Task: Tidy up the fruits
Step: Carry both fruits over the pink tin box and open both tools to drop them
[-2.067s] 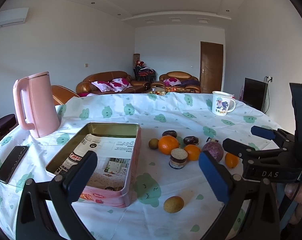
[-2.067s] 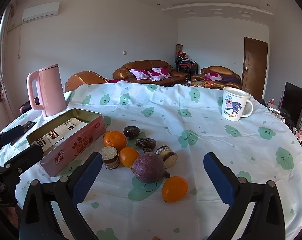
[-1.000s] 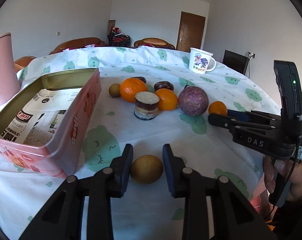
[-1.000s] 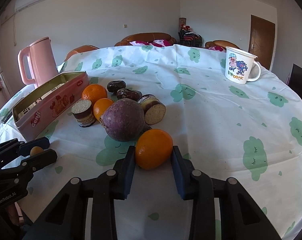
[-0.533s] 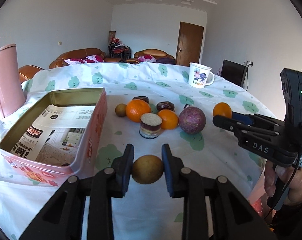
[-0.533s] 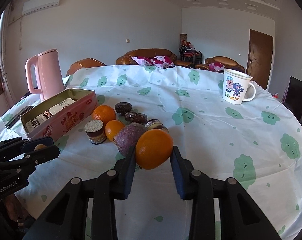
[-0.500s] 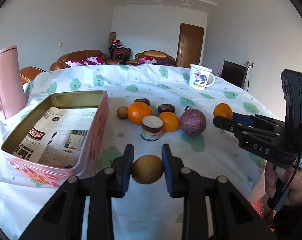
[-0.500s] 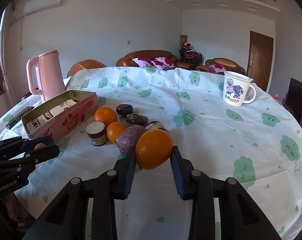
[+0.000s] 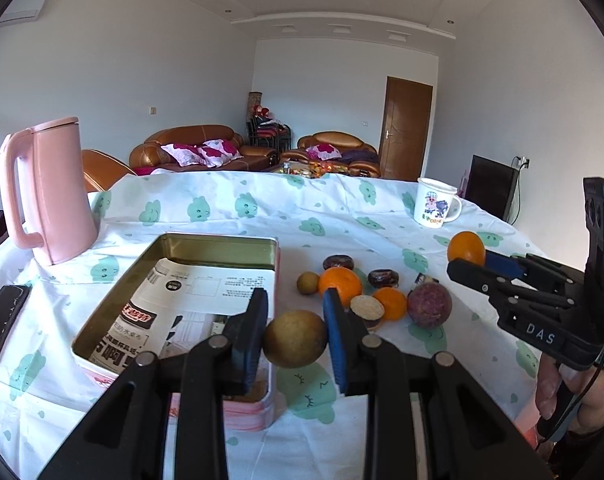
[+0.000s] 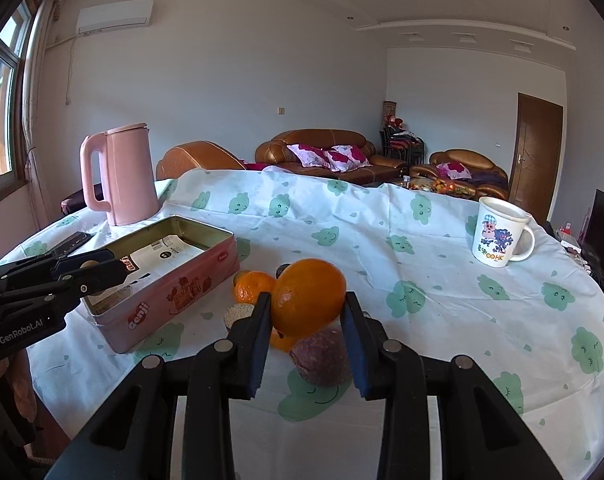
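The left gripper point(image 9: 295, 338) is clamped on a brownish-yellow fruit point(image 9: 295, 339), held above the counter point(image 9: 230, 208) at the near right corner of the pink tin point(image 10: 170, 280), which reads "genji". The right gripper point(image 10: 307, 312) is clamped on an orange point(image 10: 308, 297), held aloft right of the tin. The mug point(image 10: 500, 236) reads "OOHK".

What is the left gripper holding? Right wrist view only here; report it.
Observer: The left gripper is shut on a round yellow-brown fruit, lifted off the cloth.
Operator: Check the tin's floor before I bring my orange over.
Observer: The tin shows only printed paper on its floor. Its near end is hidden behind the gripper.
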Available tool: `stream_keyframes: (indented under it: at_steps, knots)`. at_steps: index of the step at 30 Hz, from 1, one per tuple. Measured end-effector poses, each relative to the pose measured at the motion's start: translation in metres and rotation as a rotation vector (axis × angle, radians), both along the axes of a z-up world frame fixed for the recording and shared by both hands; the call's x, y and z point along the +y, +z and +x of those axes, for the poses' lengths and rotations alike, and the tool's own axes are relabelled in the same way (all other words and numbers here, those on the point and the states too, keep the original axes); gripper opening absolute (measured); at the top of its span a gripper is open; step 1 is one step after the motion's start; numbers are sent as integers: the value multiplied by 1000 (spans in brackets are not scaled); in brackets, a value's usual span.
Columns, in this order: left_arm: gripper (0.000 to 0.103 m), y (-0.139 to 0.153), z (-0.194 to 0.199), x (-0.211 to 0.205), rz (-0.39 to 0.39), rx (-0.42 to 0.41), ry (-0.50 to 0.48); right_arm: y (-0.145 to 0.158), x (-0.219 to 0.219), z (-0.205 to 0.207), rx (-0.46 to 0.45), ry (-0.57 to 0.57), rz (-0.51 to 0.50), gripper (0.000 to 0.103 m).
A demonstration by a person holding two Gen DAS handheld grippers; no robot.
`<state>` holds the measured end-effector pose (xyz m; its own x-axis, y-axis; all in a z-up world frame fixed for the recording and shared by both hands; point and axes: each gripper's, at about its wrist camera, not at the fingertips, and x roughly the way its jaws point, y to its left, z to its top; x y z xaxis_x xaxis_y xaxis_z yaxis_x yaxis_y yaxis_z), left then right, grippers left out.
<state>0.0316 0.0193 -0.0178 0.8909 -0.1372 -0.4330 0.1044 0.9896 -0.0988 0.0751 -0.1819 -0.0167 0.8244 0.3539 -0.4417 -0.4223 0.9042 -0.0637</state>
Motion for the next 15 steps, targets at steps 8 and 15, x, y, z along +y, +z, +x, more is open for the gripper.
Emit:
stream_keyframes:
  at_steps: [8,15]
  knots:
    - [30,8,8,27,-6,-15,58,6,33,2,-29,60,-33,36]
    - [30,5,20,46,-16,0,97,12,62,5,-52,101,-58,36]
